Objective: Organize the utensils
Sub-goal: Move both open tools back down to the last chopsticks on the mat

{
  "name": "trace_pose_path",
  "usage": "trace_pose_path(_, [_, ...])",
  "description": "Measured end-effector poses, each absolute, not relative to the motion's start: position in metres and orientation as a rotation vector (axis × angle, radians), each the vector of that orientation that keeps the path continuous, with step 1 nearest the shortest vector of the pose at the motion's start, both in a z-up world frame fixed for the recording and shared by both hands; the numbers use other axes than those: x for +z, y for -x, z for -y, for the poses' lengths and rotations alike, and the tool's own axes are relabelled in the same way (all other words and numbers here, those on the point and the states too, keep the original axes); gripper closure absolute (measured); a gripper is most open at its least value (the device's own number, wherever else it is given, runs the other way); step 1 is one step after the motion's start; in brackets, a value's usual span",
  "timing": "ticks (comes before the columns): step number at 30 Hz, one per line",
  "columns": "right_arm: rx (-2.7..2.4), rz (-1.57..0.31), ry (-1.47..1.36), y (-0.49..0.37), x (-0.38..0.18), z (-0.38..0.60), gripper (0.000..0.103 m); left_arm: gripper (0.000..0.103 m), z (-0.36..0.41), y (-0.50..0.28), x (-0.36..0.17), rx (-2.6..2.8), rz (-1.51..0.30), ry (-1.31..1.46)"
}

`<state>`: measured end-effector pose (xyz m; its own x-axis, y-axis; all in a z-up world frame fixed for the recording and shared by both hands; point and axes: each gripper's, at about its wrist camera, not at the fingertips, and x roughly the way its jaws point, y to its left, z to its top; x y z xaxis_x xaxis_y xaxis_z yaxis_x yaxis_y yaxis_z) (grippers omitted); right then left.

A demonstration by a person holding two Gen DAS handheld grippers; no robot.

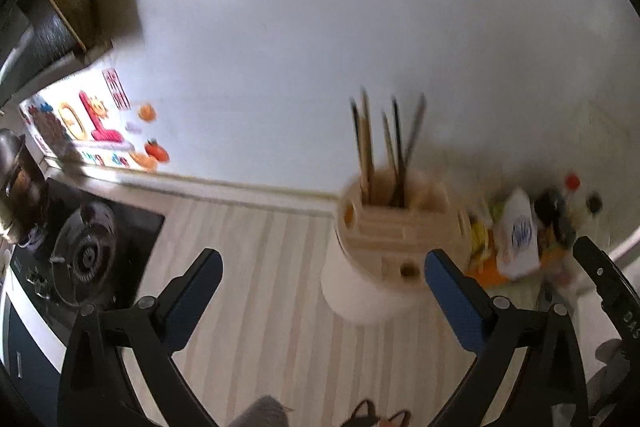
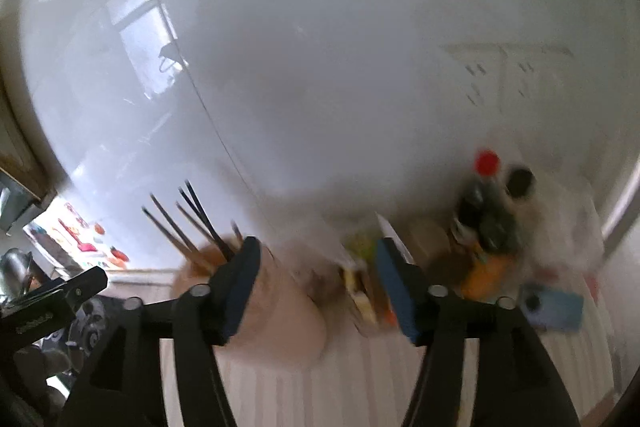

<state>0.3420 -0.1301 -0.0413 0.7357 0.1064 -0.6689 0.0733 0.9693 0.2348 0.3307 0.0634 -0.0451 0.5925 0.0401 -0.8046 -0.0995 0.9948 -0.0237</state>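
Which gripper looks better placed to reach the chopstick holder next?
Probably the right gripper, though blur makes this tentative. Its open jaws are empty, and one finger overlaps the chopstick holder beside the chopsticks. The left gripper is open and empty too, with the holder beyond its fingertips, toward one side.

Cream holder (image 1: 394,239), pale-striped counter (image 1: 256,267)

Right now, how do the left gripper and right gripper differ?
The left gripper stands wider open than the right gripper. The left one's right finger overlaps the chopstick holder; the right one's left finger does. Both have blue pads, point down at the striped counter, and hold nothing.
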Motion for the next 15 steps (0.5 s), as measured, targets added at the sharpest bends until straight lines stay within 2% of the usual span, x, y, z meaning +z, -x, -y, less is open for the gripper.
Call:
trace_pose_path(2, [-0.004,-0.775,-0.262,-0.324,-0.053,0.147,0.025,0.0,-0.051,-0.318,-0.062,0.086,-0.963,0.051])
trace_pose_path(3, [-0.016,-0.787,-0.263,-0.318,-0.059,0.152,0.023,0.0,-0.044,-0.313,-0.071,0.091,-0.979,0.037])
trace_pose_path(15, [-0.246,-1.122,-0.263,-0.238,-0.181,0.261,0.023,0.0,0.042,-0.278,-0.191,0.0,-1.243,-0.098])
